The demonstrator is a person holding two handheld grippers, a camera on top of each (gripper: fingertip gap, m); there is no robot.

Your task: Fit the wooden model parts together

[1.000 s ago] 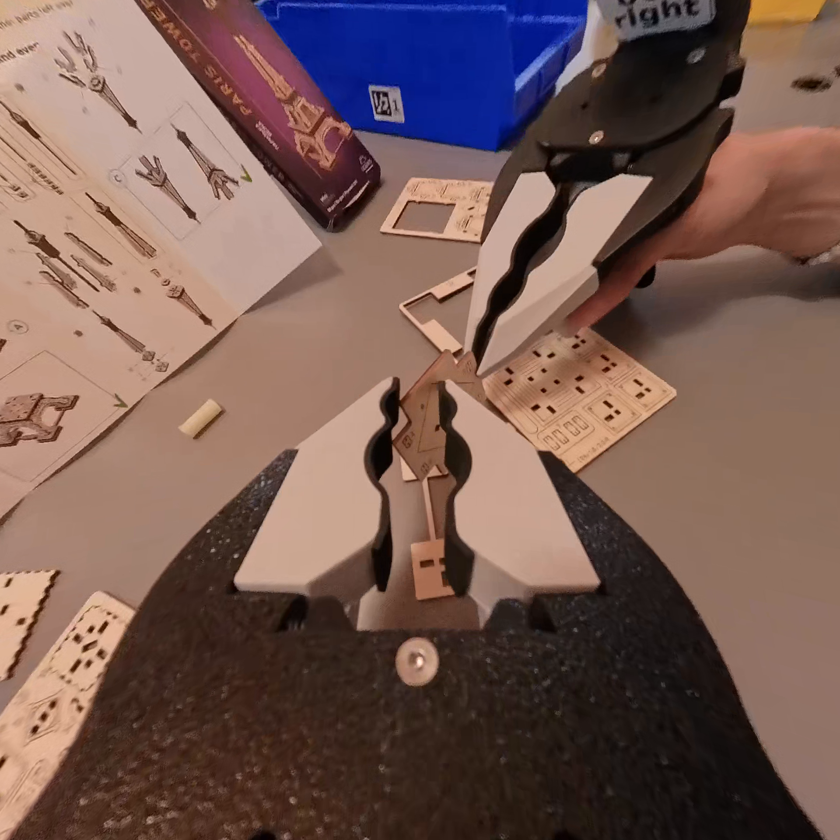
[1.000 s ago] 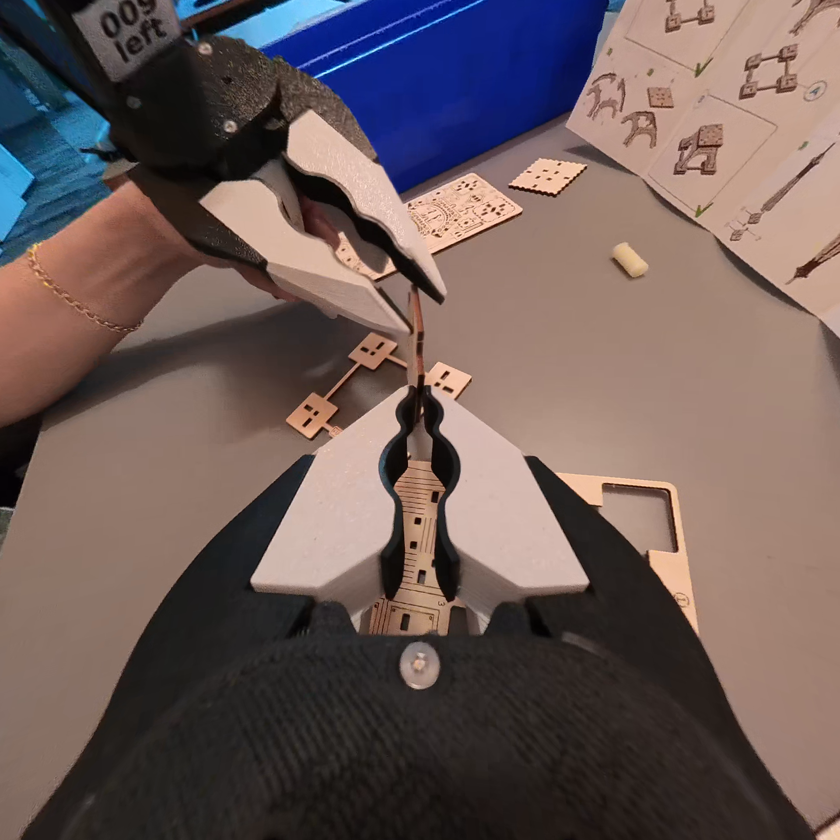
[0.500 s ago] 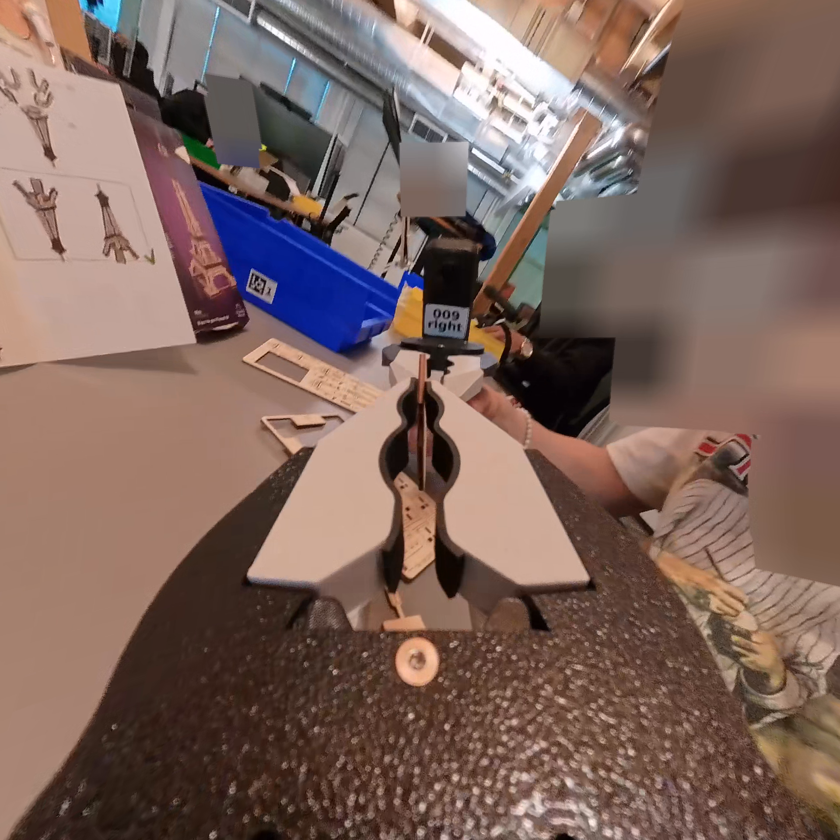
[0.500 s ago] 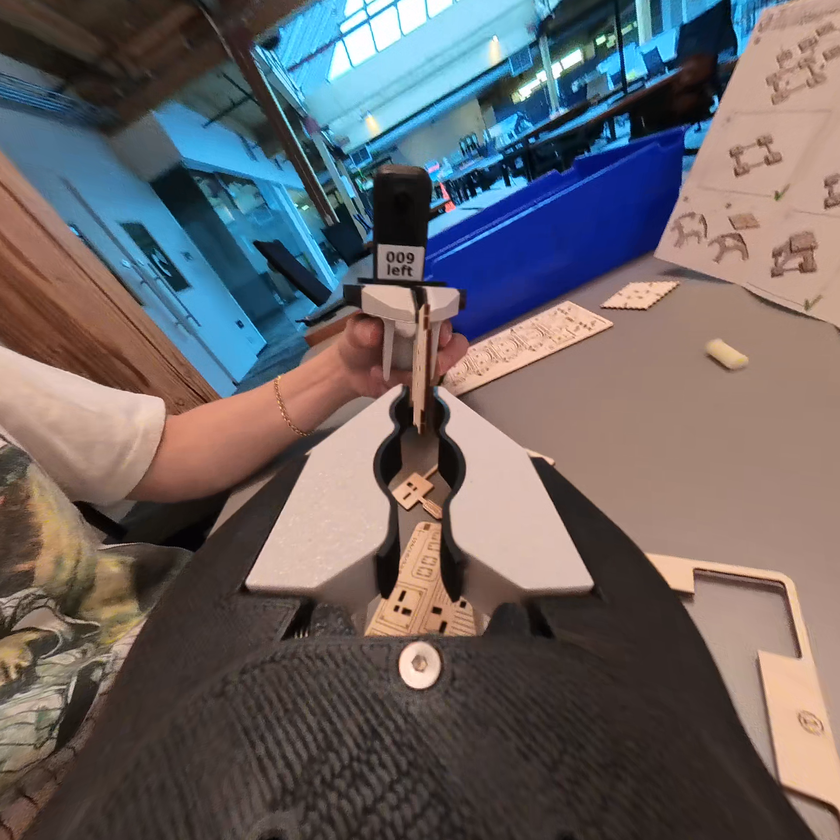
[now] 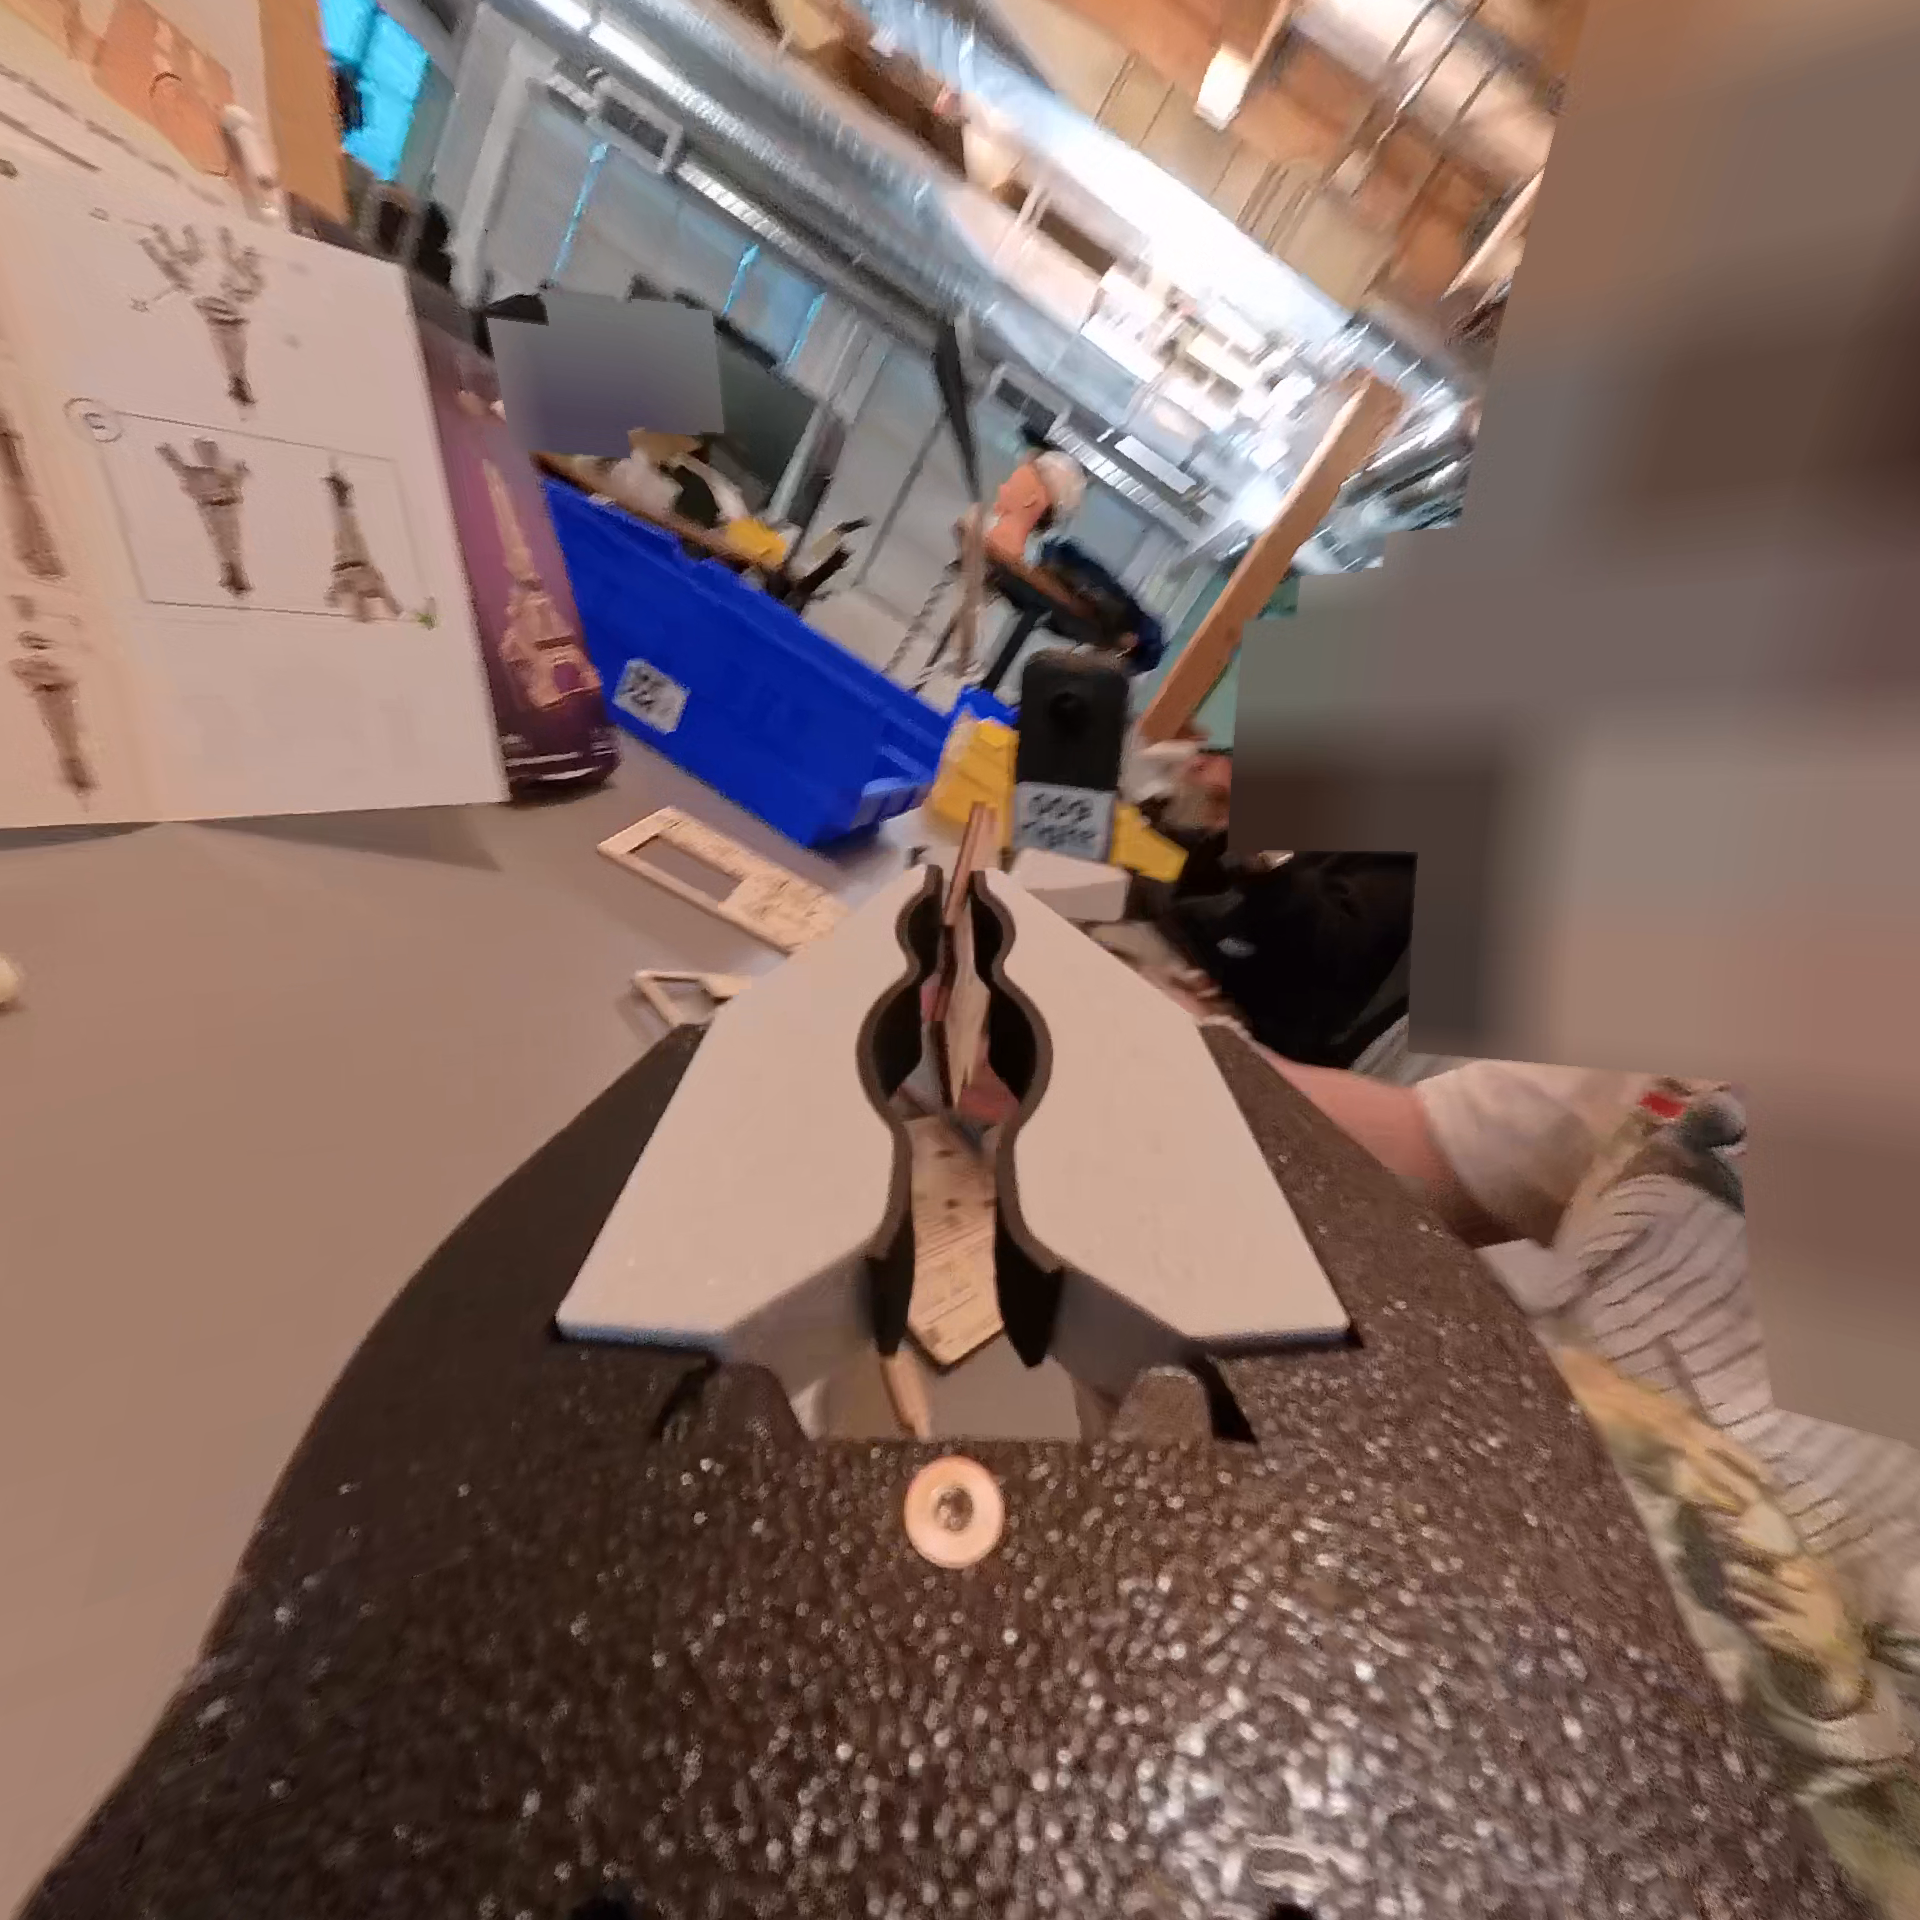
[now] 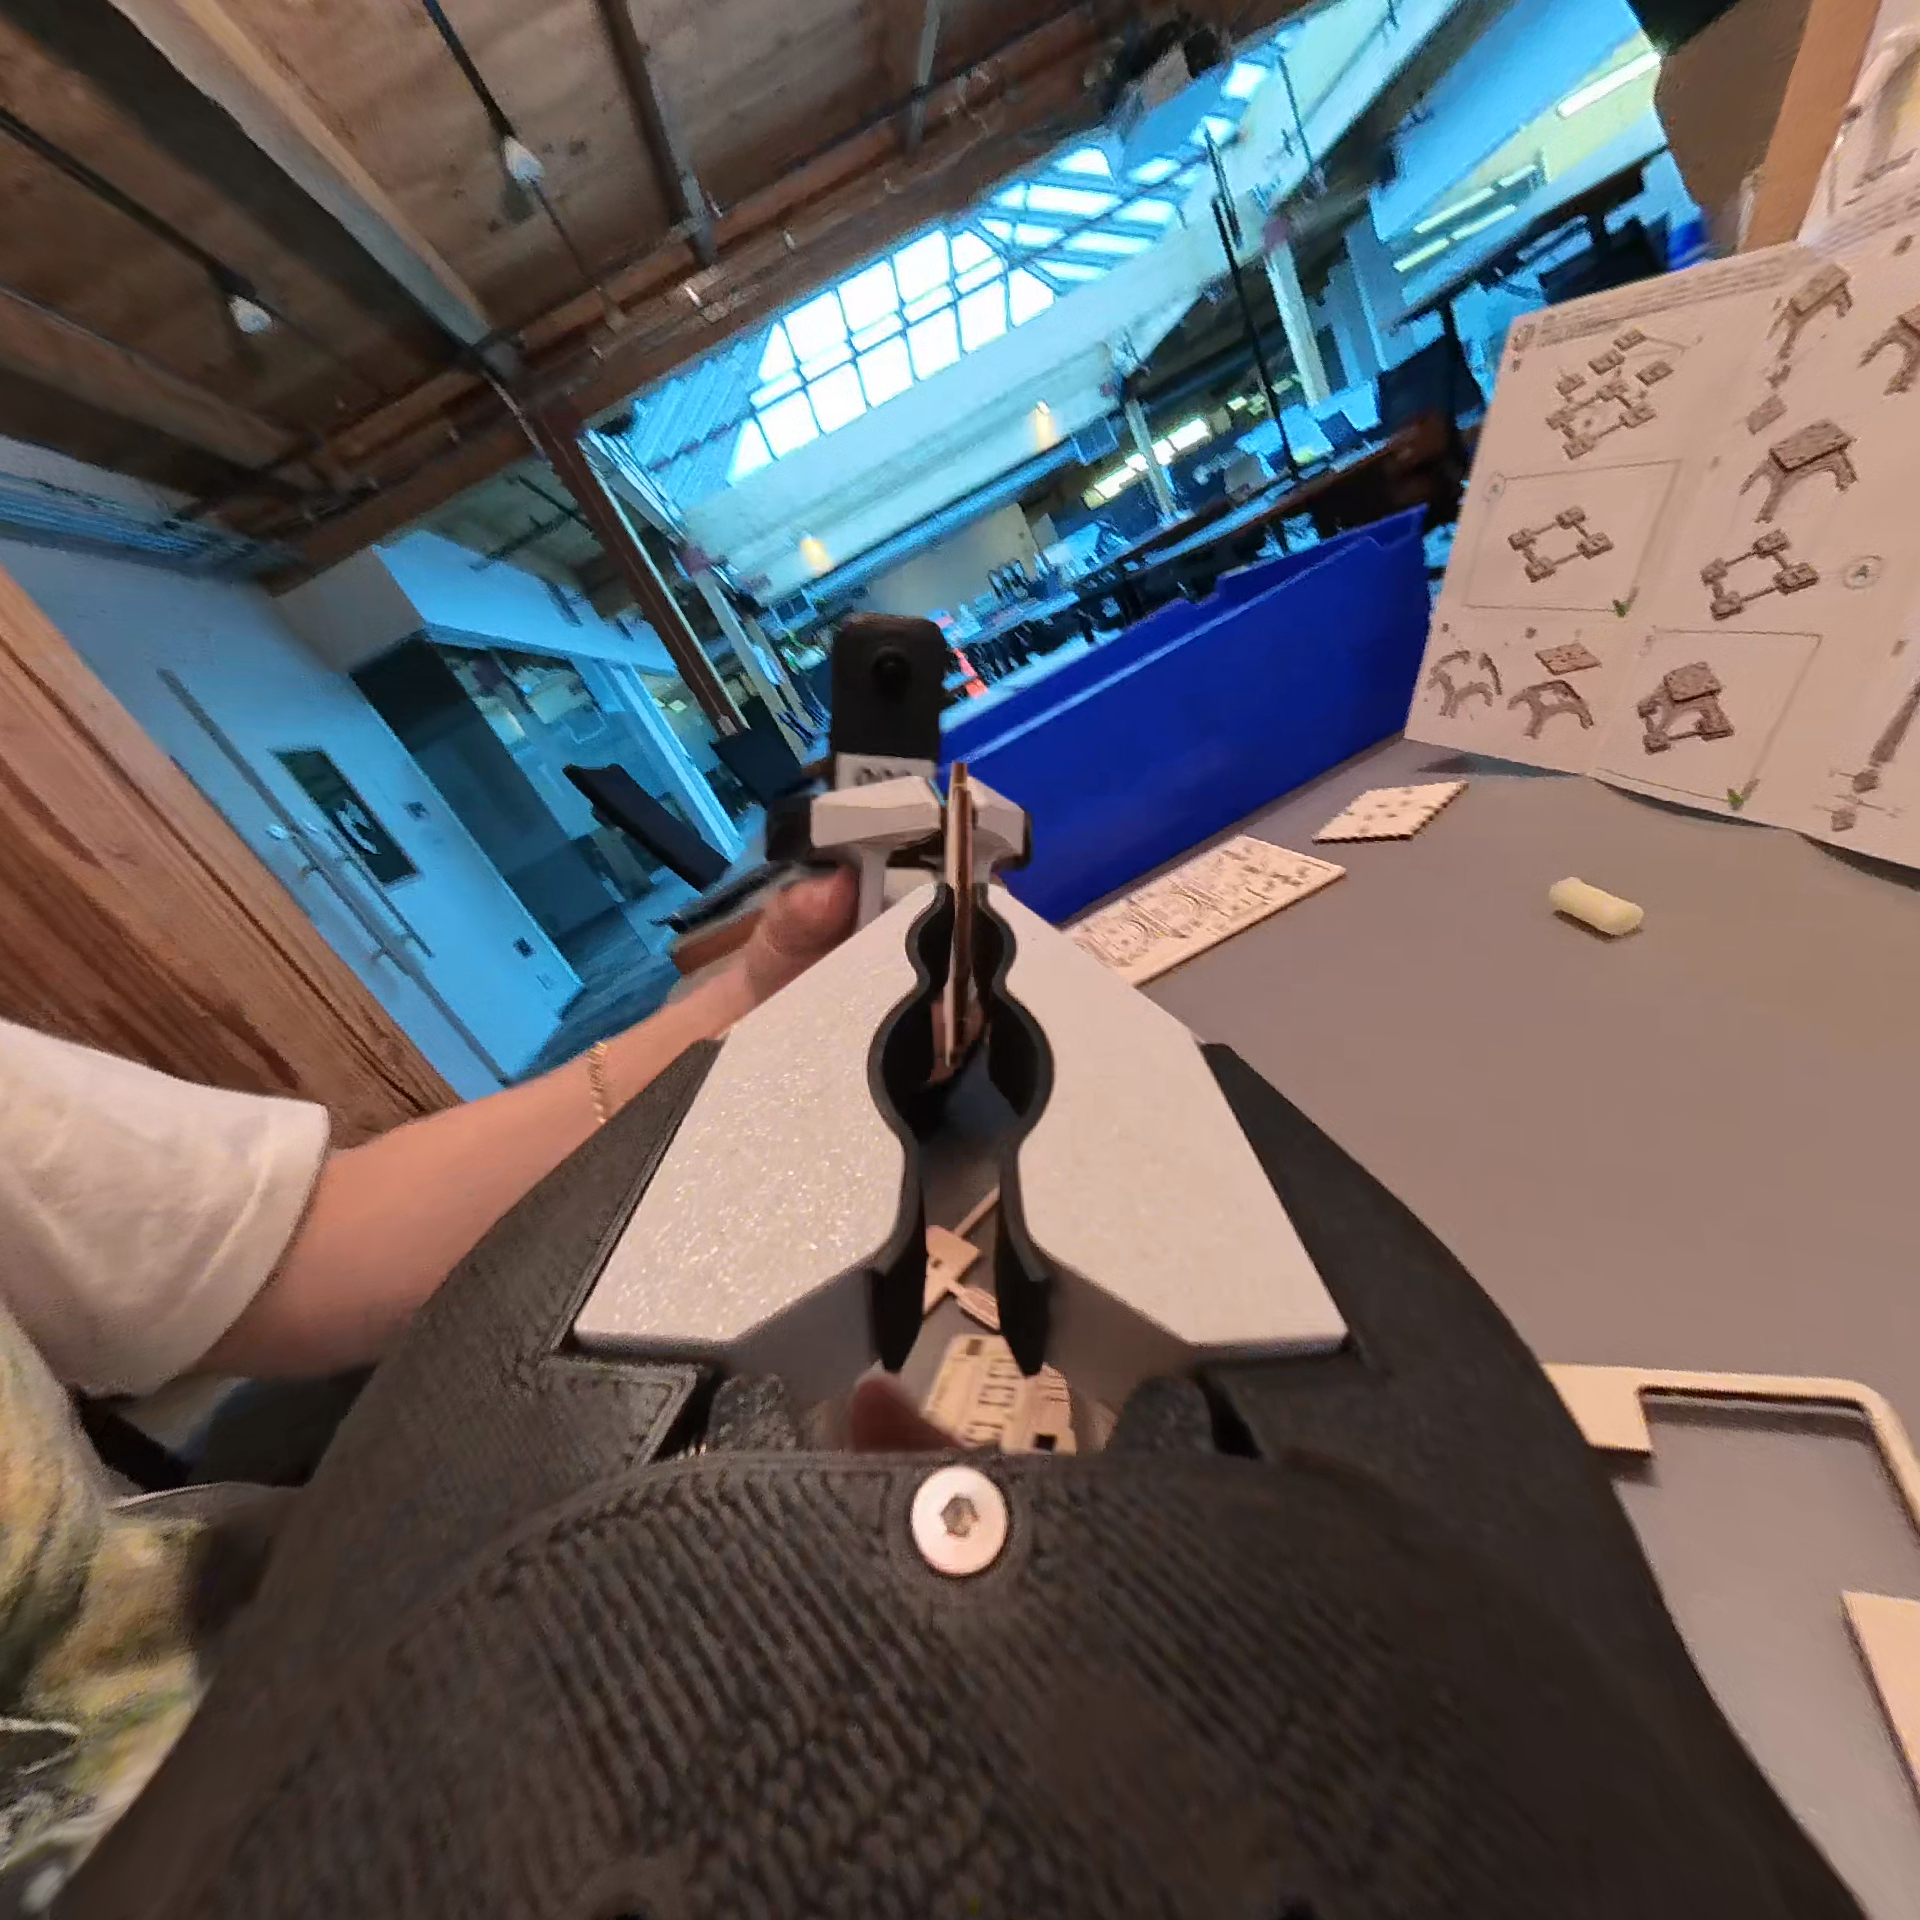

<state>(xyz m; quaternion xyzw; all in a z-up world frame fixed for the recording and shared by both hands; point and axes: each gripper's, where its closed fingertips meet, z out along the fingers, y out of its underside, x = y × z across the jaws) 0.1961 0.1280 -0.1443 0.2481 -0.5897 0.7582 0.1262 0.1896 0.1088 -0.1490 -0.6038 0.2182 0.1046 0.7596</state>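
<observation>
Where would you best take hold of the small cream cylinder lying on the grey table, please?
Grip the cream cylinder across its middle, coming from above and closing on its long sides: it lies flat on the table with open space around it, and its rounded ends would probably slip.

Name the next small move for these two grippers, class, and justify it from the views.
Probably ease the left gripper toward the right gripper, seating the parts: each is shut on a thin wooden part, edge-on, facing, raised above the table.
</observation>
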